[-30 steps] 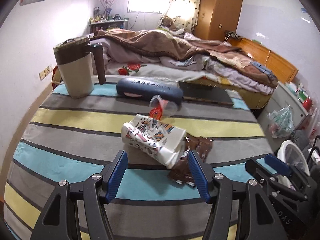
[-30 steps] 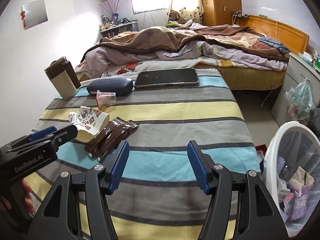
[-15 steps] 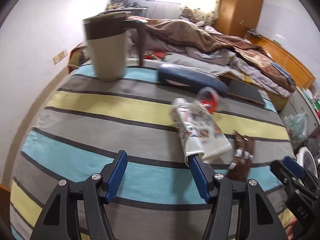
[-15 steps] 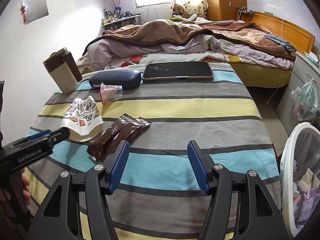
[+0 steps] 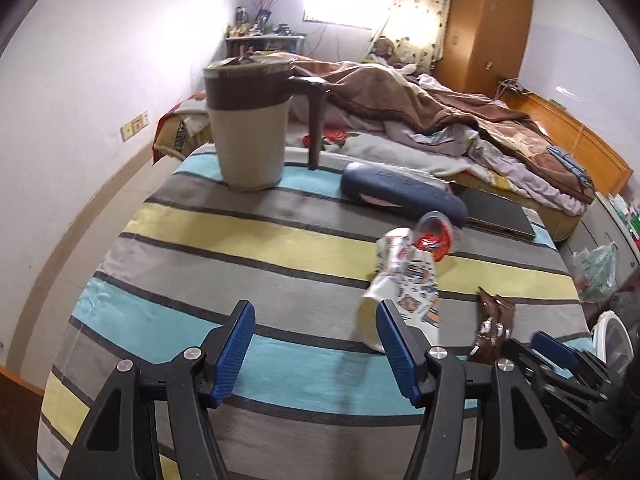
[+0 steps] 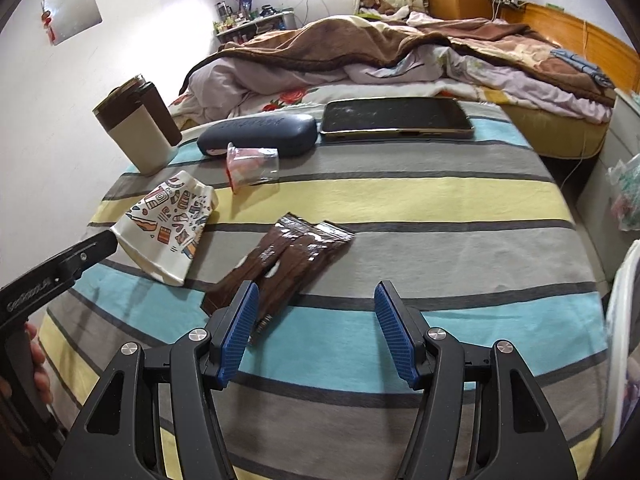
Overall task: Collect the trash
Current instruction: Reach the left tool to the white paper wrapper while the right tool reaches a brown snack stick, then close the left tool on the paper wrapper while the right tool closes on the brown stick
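Note:
A printed paper cup (image 5: pixel 404 292) (image 6: pixel 168 224) lies on its side on the striped tablecloth (image 6: pixel 440 200). My left gripper (image 5: pixel 316 344) is open, and the cup lies just outside its right finger, not between the pads. Seen from the right wrist view, the left gripper (image 6: pixel 60 268) has a fingertip at the cup's wide rim. Brown snack wrappers (image 6: pixel 288 264) (image 5: pixel 492 320) lie to the right of the cup. My right gripper (image 6: pixel 318 332) is open above the cloth, with its left finger over the wrappers' near end. A clear plastic cup (image 6: pixel 252 168) (image 5: pixel 434 236) with red inside lies behind them.
At the back of the table stand a beige and brown jug (image 5: pixel 248 128), a dark blue glasses case (image 6: pixel 258 134) and a tablet (image 6: pixel 396 120). A white bin (image 6: pixel 620 300) is off the table's right edge. A bed with blankets (image 6: pixel 360 48) lies beyond.
The left gripper has shifted left, so the paper cup now sits by its right finger instead of ahead between both. The cup has swung round. The right gripper has moved closer to the brown wrappers.

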### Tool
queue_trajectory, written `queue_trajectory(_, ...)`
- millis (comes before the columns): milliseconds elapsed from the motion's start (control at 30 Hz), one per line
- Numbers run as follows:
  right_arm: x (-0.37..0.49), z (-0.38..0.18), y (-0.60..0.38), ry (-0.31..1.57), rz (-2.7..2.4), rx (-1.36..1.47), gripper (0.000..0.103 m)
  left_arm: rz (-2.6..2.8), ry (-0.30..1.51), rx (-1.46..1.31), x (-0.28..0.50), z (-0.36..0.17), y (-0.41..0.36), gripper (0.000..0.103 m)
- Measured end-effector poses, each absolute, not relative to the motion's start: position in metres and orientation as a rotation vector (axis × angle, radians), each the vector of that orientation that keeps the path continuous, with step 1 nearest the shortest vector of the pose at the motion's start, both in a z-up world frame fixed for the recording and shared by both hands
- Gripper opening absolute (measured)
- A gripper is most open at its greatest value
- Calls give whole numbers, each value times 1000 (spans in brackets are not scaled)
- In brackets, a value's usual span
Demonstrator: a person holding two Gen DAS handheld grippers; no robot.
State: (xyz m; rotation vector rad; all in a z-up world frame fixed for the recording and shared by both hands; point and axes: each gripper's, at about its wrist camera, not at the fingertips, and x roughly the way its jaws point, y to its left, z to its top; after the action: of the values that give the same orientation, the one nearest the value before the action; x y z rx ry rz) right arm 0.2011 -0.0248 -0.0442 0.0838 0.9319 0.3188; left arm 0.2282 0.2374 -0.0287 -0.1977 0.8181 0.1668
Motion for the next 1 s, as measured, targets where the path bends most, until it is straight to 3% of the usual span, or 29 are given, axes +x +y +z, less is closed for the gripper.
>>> queue_trajectory(433, 206, -47, -19, 932, 268, 7, 61, 109, 849, -190, 246, -34, 238, 63)
queue_trajectory(567, 207, -47, -31, 927, 255, 59, 45, 86, 851, -183, 253, -39, 234, 63)
queue_trajectory(733, 207, -47, -32, 924, 252, 67, 38, 53, 885, -177, 265, -50, 226, 63)
queue_trajectory(800, 207, -47, -32, 922, 258, 72, 31, 45, 880, -174, 264, -51, 224, 59)
queue_trajectory(1000, 206, -48, -34, 917, 268, 88, 22, 25, 891, -163, 265, -53, 219, 28)
